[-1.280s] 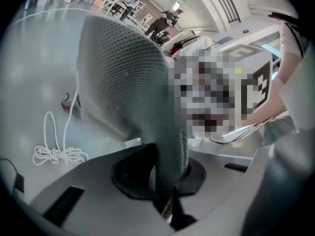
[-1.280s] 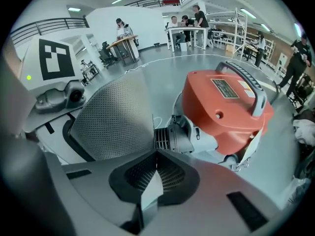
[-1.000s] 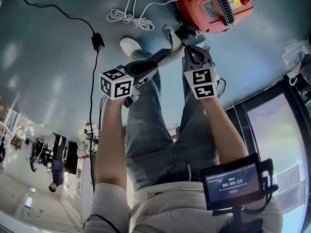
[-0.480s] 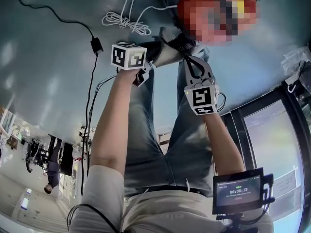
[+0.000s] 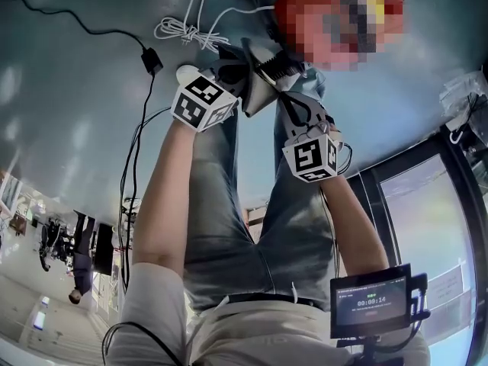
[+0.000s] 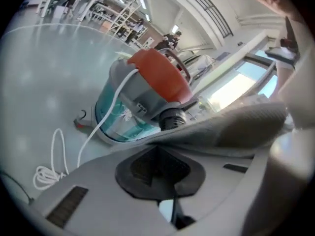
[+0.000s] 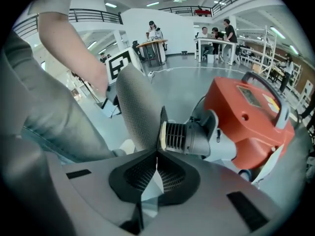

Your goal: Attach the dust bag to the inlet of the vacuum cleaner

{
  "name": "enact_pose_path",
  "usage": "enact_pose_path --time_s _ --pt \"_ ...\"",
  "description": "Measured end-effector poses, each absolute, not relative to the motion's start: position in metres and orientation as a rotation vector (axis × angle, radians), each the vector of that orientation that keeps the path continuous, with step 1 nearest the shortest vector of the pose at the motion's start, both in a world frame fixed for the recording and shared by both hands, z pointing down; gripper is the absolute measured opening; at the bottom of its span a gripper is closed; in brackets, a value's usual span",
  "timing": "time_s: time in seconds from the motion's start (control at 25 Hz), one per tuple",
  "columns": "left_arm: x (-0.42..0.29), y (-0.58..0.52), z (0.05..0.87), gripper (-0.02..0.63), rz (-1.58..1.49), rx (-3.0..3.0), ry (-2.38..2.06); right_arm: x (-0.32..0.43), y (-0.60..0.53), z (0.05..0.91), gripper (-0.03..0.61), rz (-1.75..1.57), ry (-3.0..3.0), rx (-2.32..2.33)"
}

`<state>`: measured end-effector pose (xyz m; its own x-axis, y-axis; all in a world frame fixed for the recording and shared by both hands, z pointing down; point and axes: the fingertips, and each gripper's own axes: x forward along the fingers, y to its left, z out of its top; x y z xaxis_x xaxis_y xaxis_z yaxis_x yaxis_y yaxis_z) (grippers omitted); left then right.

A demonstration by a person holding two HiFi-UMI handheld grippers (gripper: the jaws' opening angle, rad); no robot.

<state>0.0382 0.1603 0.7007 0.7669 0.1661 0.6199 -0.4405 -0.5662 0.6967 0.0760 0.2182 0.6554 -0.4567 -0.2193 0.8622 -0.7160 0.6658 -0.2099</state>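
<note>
Vacuum (image 7: 246,117) stands on the floor (image 7: 182,82). Grey bag (image 7: 140,107) is held up just beside its ribbed inlet (image 7: 184,137). Right gripper (image 7: 157,154) jaws are clamped on the bag's edge; left gripper (image 6: 156,144) jaws, having just closed, pinch its fabric.

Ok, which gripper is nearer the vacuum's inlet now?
Right. The right gripper pinches the dust bag by its collar, just in front of the inlet. The left gripper holds the bag's other end, farther from it.
</note>
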Motion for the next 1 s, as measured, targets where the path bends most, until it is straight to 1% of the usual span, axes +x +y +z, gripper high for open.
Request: enact_pose_path --time_s 0.16,0.32,0.4,0.48,0.6,0.68,0.84,1.0 --pt "0.048 0.145 0.725 0.005 0.803 1.906 -0.234 0.063 0.225 0.668 0.015 0.744 -1.955 0.667" --pt "0.049 0.142 0.7 0.003 0.863 2.042 -0.112 0.088 0.213 0.657 0.012 0.799 -1.902 0.897" --pt "0.05 0.15 0.683 0.003 0.853 2.076 -0.069 0.097 0.209 0.658 0.013 0.838 -1.873 0.928" --pt "0.049 0.152 0.679 0.003 0.83 2.069 -0.097 0.097 0.209 0.67 0.014 0.892 -1.86 0.887" --pt "0.047 0.149 0.695 0.003 0.787 1.987 -0.193 0.097 0.214 0.688 0.013 0.938 -1.838 0.805" --pt "0.049 0.145 0.701 0.003 0.842 1.995 -0.22 0.096 0.214 0.691 0.012 0.94 -1.822 0.786" --pt "0.055 0.134 0.673 0.003 0.863 2.1 -0.2 0.093 0.216 0.679 0.012 0.92 -1.804 0.812" --pt "0.065 0.14 0.675 0.004 0.814 2.095 -0.182 0.085 0.221 0.703 0.013 1.012 -1.812 0.759"
